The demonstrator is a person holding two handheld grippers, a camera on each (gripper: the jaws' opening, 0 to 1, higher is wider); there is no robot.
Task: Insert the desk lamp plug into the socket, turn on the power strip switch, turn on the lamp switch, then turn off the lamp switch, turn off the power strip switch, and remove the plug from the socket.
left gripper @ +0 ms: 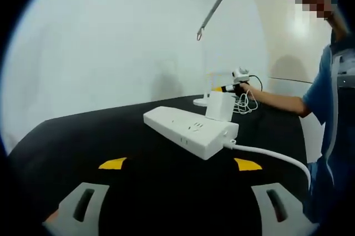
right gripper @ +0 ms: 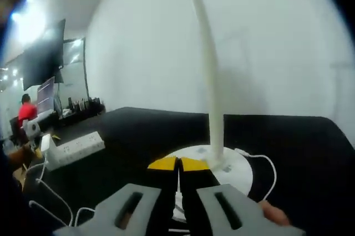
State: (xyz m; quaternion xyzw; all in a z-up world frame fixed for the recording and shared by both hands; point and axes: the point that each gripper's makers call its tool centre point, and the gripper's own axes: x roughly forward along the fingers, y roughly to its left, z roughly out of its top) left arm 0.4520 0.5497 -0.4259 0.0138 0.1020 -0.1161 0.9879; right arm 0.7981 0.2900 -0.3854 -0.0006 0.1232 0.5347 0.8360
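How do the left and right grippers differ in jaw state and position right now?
The left gripper has its jaws spread wide, hanging back from the power strip; the right gripper has its jaws shut together, tips over the lamp base. The left touches nothing; whether the right touches the base cannot be told. Both have yellow-tipped jaws.

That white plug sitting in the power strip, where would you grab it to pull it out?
Probably by its two broad flat faces. The plug stands upright as a boxy block on the power strip, so coming down from above with the jaws across those faces looks easiest. The left gripper is open, short of it.
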